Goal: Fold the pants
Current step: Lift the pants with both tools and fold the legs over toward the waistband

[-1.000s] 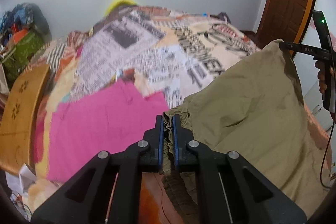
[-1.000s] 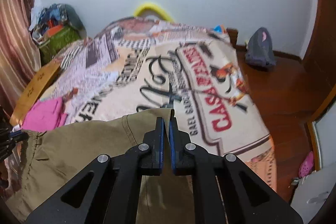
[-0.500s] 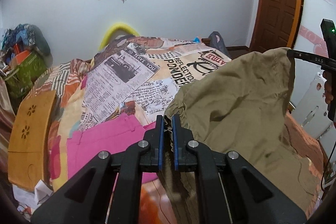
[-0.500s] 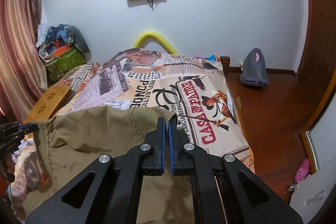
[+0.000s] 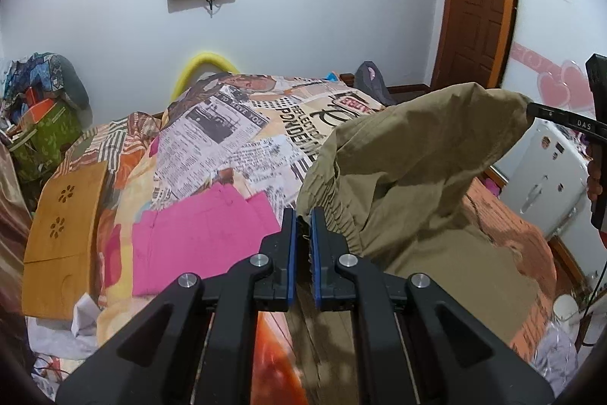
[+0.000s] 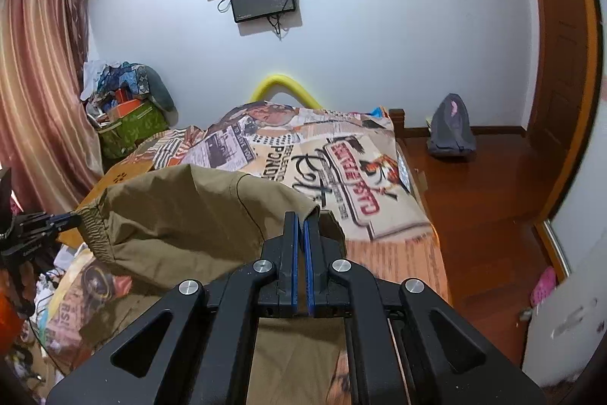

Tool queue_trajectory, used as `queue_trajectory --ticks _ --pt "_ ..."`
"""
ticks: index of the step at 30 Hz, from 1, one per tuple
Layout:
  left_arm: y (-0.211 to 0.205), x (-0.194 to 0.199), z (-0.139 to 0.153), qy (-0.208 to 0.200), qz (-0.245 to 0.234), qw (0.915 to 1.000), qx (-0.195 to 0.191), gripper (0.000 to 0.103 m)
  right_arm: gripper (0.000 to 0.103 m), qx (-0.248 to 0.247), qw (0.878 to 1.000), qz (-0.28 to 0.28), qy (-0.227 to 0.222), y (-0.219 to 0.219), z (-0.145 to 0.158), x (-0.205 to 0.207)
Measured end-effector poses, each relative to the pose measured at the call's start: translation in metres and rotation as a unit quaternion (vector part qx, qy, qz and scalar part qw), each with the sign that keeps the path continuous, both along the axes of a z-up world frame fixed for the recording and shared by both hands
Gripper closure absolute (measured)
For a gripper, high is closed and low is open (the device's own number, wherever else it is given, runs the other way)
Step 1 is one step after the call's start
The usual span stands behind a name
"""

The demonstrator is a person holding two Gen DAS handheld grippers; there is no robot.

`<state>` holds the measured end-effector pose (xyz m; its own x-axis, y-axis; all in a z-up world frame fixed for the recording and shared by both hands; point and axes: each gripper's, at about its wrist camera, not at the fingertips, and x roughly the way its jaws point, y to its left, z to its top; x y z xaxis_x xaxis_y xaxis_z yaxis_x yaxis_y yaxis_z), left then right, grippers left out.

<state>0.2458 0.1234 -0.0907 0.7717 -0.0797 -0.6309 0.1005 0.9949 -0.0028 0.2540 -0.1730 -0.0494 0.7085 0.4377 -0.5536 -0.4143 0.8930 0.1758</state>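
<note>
The khaki pants [image 5: 417,177] hang in the air above the bed, stretched between both grippers. My left gripper [image 5: 301,219] is shut on the elastic waistband at one corner. My right gripper [image 6: 301,219] is shut on the other corner of the pants [image 6: 189,211]. In the left wrist view the right gripper [image 5: 531,107] shows at the far right, pinching the raised cloth. In the right wrist view the left gripper [image 6: 76,217] shows at the far left on the waistband. The lower part of the pants droops below both grippers.
A bed with a newspaper-print cover [image 5: 235,135] lies ahead. Folded pink pants [image 5: 197,234] lie on its near left. A wooden board [image 5: 64,234] leans at the left edge. Clutter [image 6: 125,105] fills the far left corner; a grey bag [image 6: 451,128] sits on the wooden floor.
Both grippers have risen, lifting the khaki pants off the bed. The views have tilted up, showing more wall and the screens.
</note>
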Motion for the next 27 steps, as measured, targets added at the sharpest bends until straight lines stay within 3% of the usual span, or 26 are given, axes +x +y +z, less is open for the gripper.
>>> queue_trajectory --ticks 9,15,27 --pt "-0.016 -0.058 0.003 -0.002 -0.012 0.9999 0.001 0.097 0.1 0.002 1.0 -0.01 0.012 -0.016 -0.012 -0.053" --pt "-0.022 -0.094 -0.016 0.011 -0.011 0.9998 0.008 0.098 0.1 0.006 0.999 -0.017 0.031 -0.027 -0.027 -0.086" --pt "-0.002 -0.139 -0.063 0.051 0.013 0.9984 -0.022 0.103 0.1 0.018 0.996 -0.04 0.08 -0.039 -0.081 -0.133"
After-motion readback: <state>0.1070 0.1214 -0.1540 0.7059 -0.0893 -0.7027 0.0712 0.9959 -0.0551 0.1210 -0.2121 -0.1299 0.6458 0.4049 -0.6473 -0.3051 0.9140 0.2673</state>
